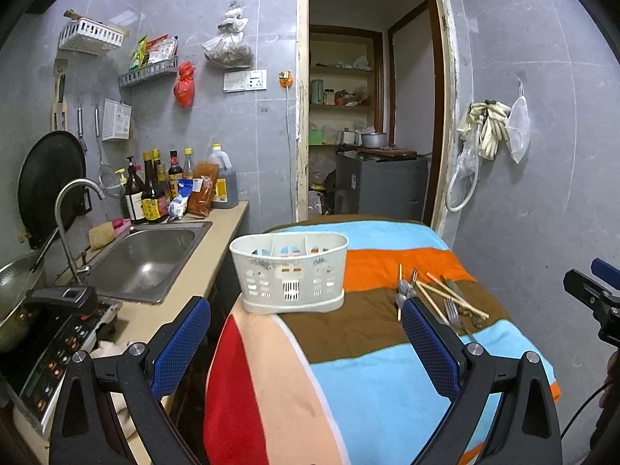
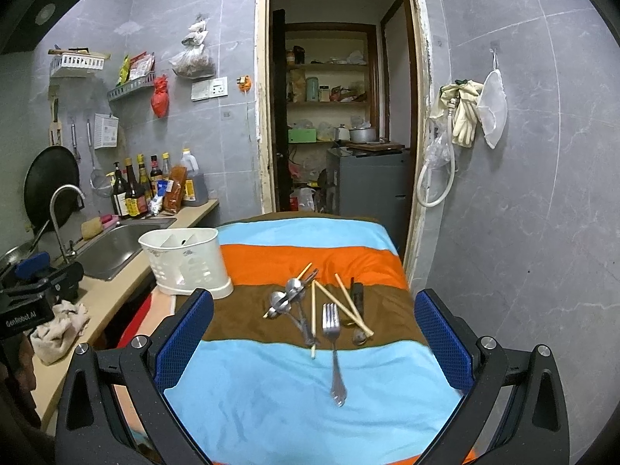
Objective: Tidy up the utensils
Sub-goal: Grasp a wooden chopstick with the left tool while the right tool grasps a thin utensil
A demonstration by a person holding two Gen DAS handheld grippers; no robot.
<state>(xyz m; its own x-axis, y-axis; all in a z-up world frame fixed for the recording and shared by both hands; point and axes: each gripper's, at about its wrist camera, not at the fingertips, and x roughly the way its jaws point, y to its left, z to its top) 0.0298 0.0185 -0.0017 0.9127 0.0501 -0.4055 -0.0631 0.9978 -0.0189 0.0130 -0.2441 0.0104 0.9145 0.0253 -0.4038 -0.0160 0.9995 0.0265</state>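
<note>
A white slotted utensil holder (image 1: 288, 271) stands upright at the left edge of the striped cloth (image 1: 372, 379); it also shows in the right wrist view (image 2: 186, 261). A pile of utensils lies on the brown stripe: a fork (image 2: 334, 345), spoons (image 2: 285, 296), wooden chopsticks (image 2: 347, 304) and a dark-handled knife (image 2: 357, 294). The pile also shows in the left wrist view (image 1: 438, 294). My left gripper (image 1: 306, 317) is open and empty, in front of the holder. My right gripper (image 2: 314, 310) is open and empty, in front of the pile.
A counter (image 1: 186, 302) with a steel sink (image 1: 143, 259), tap, bottles (image 1: 155, 190) and an induction cooker (image 1: 58, 352) runs along the left. A rag (image 2: 58, 329) lies on it. An open doorway (image 2: 333, 116) is behind the table. Gloves (image 2: 465, 112) hang on the right wall.
</note>
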